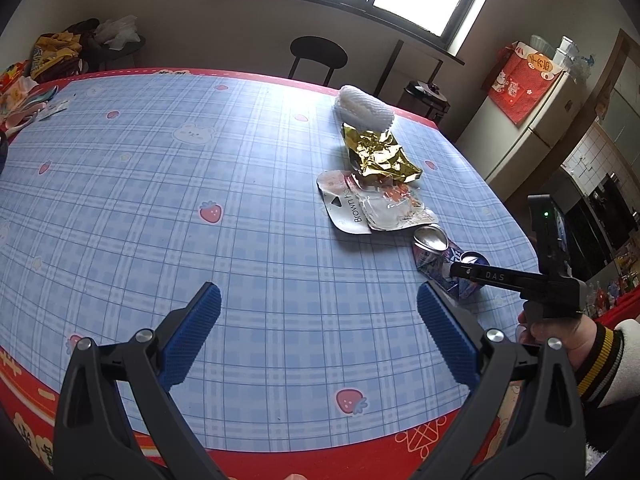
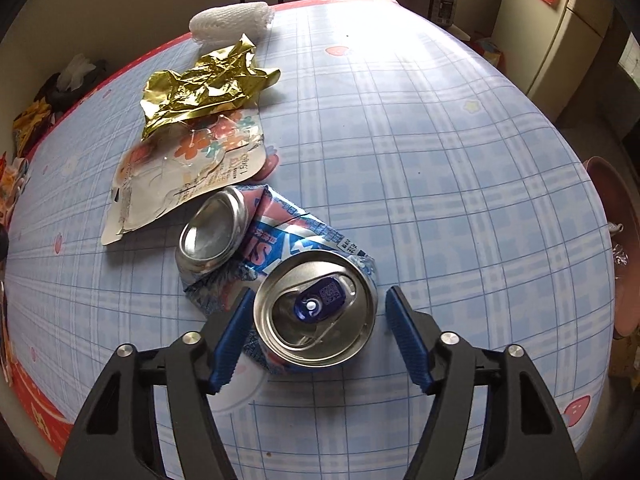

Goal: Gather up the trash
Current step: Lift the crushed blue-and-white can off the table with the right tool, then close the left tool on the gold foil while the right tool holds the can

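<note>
A crushed blue-and-pink drink can [image 2: 280,248] lies bent on the plaid tablecloth [image 2: 440,160], its lid end facing up. My right gripper [image 2: 320,292] points down over that lid end. Its left pad is right against the can's side and a gap shows at the right pad, so it is open around the can. Beyond the can lie a torn white pouch [image 2: 180,172], a crumpled gold foil wrapper [image 2: 200,88] and a white foam net [image 2: 228,20]. My left gripper [image 1: 318,292] hangs open over bare cloth, left of the can [image 1: 444,260].
A person's hand [image 1: 560,344] in a striped cuff holds the right gripper. A black chair [image 1: 318,54], a cooker [image 1: 426,96] and a fridge [image 1: 532,128] stand past the far table edge. Bags and packets [image 1: 24,92] crowd the far left corner. A reddish round container [image 2: 616,240] sits off the right edge.
</note>
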Action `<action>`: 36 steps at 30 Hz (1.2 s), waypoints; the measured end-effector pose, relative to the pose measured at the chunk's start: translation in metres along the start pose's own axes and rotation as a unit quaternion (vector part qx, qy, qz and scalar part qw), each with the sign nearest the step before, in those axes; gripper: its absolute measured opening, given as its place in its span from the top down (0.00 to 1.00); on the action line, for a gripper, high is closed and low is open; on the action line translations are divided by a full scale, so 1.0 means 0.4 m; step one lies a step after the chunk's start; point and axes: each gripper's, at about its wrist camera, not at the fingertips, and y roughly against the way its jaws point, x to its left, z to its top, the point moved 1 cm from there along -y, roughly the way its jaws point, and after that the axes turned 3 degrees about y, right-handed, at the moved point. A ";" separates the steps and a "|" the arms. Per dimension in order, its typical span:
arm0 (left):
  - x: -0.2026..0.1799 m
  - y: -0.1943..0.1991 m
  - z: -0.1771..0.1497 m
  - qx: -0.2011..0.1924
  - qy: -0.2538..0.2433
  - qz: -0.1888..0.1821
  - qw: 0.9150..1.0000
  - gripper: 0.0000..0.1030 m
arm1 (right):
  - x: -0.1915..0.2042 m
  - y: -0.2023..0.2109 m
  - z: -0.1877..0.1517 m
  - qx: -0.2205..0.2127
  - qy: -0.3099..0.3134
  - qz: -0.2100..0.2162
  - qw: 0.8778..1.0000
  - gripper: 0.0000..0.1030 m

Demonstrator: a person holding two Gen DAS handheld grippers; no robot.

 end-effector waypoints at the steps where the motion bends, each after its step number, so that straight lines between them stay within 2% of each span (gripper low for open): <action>1: 0.005 0.000 0.000 0.000 0.003 0.002 1.000 0.06 | 0.001 0.006 0.000 -0.002 0.001 -0.003 1.000 0.45; 9: -0.006 -0.042 0.015 0.016 0.008 -0.007 1.000 0.07 | -0.060 0.106 -0.026 -0.053 -0.017 0.020 0.998 0.46; 12: -0.041 -0.079 0.021 0.026 -0.022 -0.008 0.999 0.07 | -0.103 0.133 -0.040 -0.063 -0.034 0.023 0.997 0.46; 16: -0.104 -0.148 0.027 0.031 -0.095 0.006 0.995 0.07 | -0.161 0.158 -0.054 -0.071 -0.063 0.025 0.995 0.46; 19: -0.151 -0.211 0.034 0.029 -0.156 0.023 0.987 0.09 | -0.191 0.168 -0.061 -0.074 -0.078 0.027 0.994 0.46; 22: -0.190 -0.282 0.046 0.029 -0.202 0.047 0.978 0.14 | -0.213 0.176 -0.069 -0.076 -0.090 0.029 0.993 0.46; 28: -0.253 -0.399 0.064 0.026 -0.257 0.079 0.963 0.17 | -0.255 0.189 -0.084 -0.079 -0.107 0.027 0.991 0.46; 36: -0.320 -0.474 0.070 -0.004 -0.336 0.112 0.935 0.18 | -0.299 0.199 -0.088 -0.083 -0.129 0.023 0.988 0.46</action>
